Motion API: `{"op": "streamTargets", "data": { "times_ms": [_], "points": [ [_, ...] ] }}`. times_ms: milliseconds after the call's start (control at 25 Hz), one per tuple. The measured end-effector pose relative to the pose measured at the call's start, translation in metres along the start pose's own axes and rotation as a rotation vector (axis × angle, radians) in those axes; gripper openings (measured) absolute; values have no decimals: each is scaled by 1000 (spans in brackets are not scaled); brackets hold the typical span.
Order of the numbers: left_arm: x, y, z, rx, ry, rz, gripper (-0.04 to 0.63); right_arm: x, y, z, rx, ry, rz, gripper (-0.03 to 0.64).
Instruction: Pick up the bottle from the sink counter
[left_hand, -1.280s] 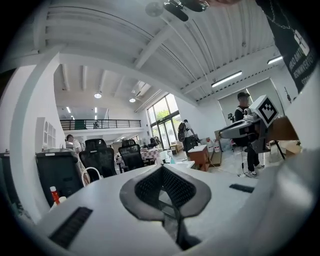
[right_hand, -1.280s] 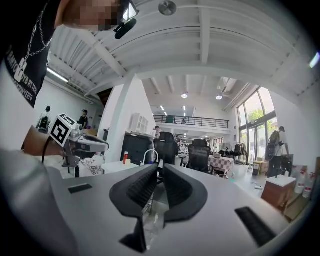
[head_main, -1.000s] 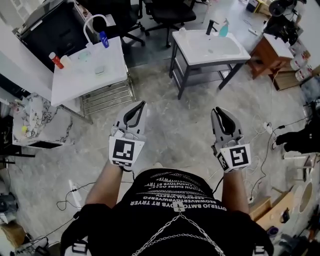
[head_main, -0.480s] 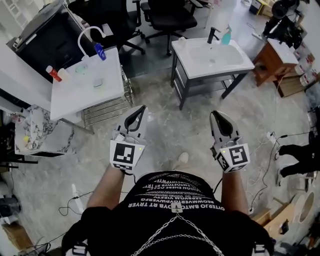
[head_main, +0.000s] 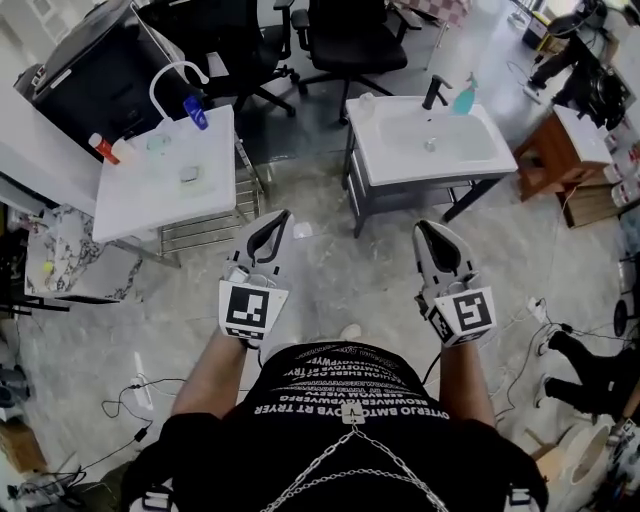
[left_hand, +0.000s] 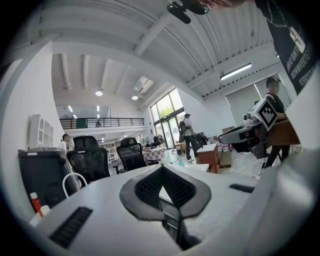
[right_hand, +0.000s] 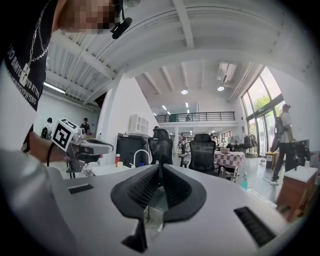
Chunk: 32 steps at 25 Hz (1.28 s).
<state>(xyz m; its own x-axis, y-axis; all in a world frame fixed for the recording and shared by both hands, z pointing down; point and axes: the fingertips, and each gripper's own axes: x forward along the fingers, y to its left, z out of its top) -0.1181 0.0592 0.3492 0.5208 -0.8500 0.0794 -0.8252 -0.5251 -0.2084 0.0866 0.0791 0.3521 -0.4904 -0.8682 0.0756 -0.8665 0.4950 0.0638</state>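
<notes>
Standing between the person and the white sink table (head_main: 368, 150) is bare marble-patterned floor (head_main: 345, 270). Two black office chairs (head_main: 345, 40) sit behind the sink table, and a second white table (head_main: 150, 205) carrying small bottles stands to its left. The teal spray bottle (head_main: 463, 95) stands upright at the sink table's rear edge, just beside the black faucet (head_main: 434, 92), well apart from both tools. The left hand-held gripper (head_main: 282, 214) and right hand-held gripper (head_main: 421, 229), white with dark ribbed pads, have their jaws closed tip to tip and hold nothing.
</notes>
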Motion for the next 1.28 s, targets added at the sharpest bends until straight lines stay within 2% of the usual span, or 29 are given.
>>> {"op": "streamTargets", "data": {
  "times_ms": [320,480,600,880,1080,1280],
  "points": [
    [71,-32,15,-1,-18,23,5,6,-53,-22,29,33,84,20],
    [87,-43,17,39,1,26,5,5,-84,-35,69,41,32,20],
    [91,-43,11,30,21,29,5,4,-102,-42,102,32,-3,20],
    [96,-40,-4,28,69,55,5,10,-116,-46,76,64,-31,20],
    [118,-40,-7,6,27,-6,5,25,-119,-45,72,65,-41,20],
    [157,-28,-11,-14,19,-36,5,54,-132,-53,65,89,-52,23]
  ]
}}
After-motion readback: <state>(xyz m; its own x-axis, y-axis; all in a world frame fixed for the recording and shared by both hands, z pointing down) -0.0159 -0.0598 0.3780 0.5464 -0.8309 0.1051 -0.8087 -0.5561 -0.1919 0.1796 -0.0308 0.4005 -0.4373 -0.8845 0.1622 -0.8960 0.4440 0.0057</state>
